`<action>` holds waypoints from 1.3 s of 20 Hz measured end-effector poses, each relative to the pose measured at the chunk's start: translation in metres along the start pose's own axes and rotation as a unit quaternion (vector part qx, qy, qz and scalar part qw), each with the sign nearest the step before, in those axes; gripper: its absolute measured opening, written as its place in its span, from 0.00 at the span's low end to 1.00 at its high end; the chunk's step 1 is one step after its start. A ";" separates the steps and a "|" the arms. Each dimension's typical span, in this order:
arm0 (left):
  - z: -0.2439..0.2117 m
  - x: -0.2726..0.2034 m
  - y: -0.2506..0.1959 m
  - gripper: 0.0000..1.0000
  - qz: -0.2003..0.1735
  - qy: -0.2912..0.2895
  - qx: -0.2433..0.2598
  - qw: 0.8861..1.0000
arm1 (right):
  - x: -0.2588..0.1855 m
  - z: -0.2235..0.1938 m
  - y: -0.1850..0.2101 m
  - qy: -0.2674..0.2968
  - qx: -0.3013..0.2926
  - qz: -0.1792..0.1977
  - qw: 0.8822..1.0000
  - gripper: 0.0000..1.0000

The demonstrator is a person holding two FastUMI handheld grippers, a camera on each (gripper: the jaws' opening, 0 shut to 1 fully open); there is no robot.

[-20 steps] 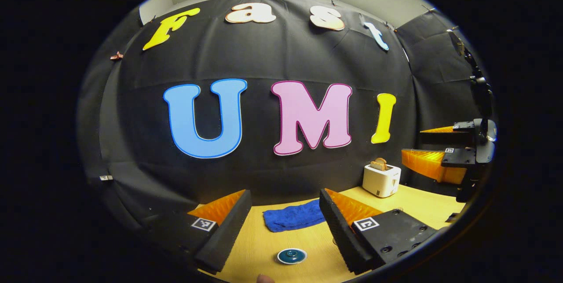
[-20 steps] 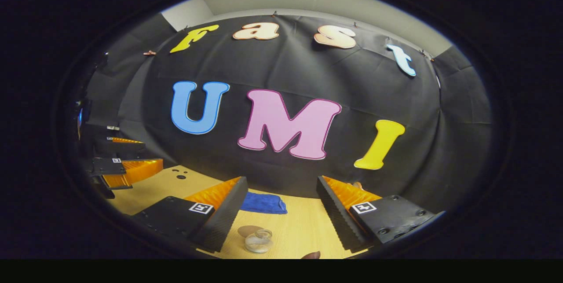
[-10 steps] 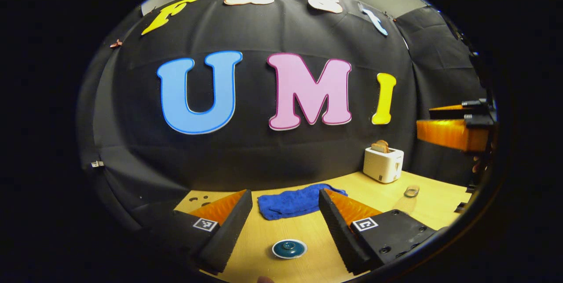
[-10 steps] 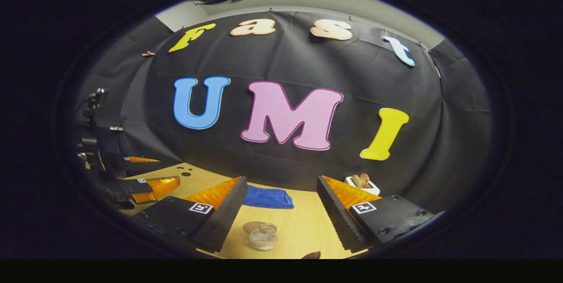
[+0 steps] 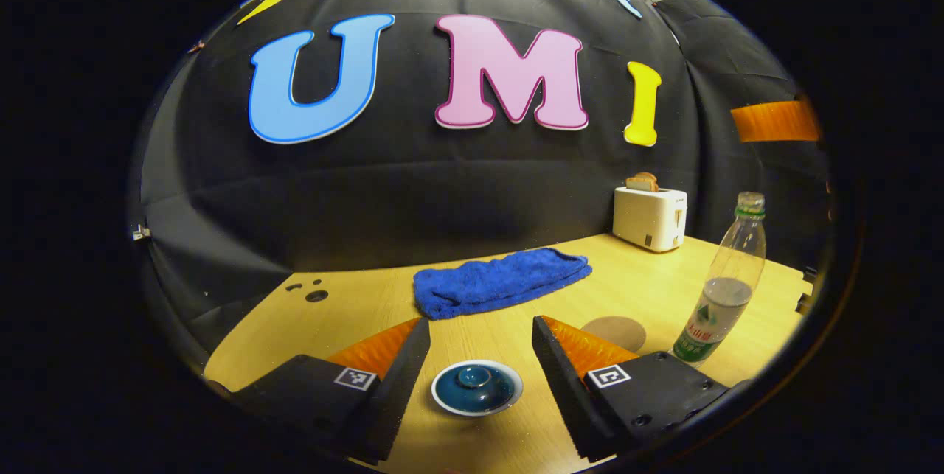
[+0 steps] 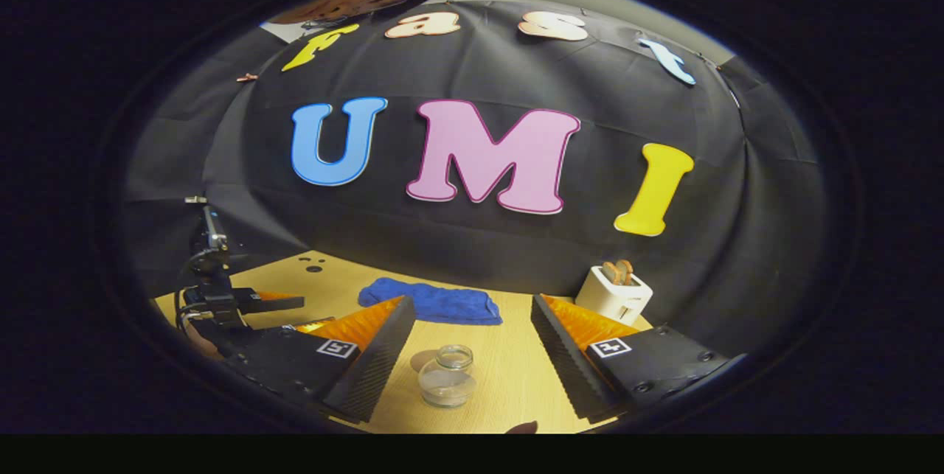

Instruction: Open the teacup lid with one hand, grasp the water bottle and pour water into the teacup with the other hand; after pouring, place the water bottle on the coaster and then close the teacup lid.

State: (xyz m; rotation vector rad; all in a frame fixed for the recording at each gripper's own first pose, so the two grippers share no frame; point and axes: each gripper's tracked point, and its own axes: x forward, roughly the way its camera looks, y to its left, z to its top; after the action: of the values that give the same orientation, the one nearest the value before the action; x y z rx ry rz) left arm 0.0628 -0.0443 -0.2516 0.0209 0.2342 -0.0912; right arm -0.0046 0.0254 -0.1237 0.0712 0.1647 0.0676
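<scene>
A teacup with a dark blue, white-rimmed lid (image 5: 476, 388) stands on the wooden table (image 5: 354, 312), low between the fingers of my open left gripper (image 5: 480, 323), which touches nothing. To its right are a round tan coaster (image 5: 613, 332) and an upright clear water bottle (image 5: 726, 282), part full, with a green label. In the right gripper view I look down on the bottle (image 6: 446, 380), uncapped and just ahead of the coaster (image 6: 420, 360). My right gripper (image 6: 473, 302) hangs open above it, apart from it. The left gripper (image 6: 251, 303) shows at the far left.
A folded blue towel (image 5: 501, 282) lies mid-table behind the cup. A white toaster (image 5: 649, 217) with toast stands at the back right by the cloth wall. Small holes (image 5: 316, 295) mark the table's back left. A strip of the right gripper (image 5: 774, 120) hangs high at the right.
Both grippers have dropped and tilted toward the table. The lidded cup looms larger between my left fingers, the bottle and coaster have come into the left gripper view, and the bottle sits nearer my right fingers.
</scene>
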 end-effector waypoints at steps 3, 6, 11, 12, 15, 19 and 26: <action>-0.022 0.010 0.000 0.83 0.002 0.009 0.003 1.000 | 0.001 -0.017 0.004 0.014 0.006 -0.003 1.000 0.98; -0.032 0.015 -0.003 0.75 -0.010 0.018 -0.002 1.000 | -0.003 -0.022 0.005 0.017 0.010 -0.006 1.000 0.99; -0.046 0.016 0.001 0.50 -0.003 0.027 -0.021 0.999 | -0.009 -0.033 0.008 0.025 0.012 -0.004 1.000 0.98; -0.045 0.016 0.003 0.48 0.002 0.025 -0.017 1.000 | -0.011 -0.038 0.009 0.027 0.009 -0.004 1.000 0.98; -0.039 0.014 0.003 0.28 0.003 0.021 -0.006 1.000 | -0.011 -0.063 0.016 0.035 0.002 0.005 0.999 0.98; -0.003 0.002 0.003 0.31 -0.001 -0.003 -0.017 1.000 | -0.011 -0.105 0.028 0.053 0.004 0.015 0.998 0.98; 0.035 -0.021 0.016 0.35 0.011 -0.022 -0.035 0.999 | 0.007 -0.173 0.027 0.077 0.024 0.002 0.997 0.98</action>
State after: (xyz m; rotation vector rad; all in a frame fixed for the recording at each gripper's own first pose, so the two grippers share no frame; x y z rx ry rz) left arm 0.0517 -0.0277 -0.2124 -0.0483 0.1935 -0.0622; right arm -0.0279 0.0644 -0.2927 0.1135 0.3210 0.0723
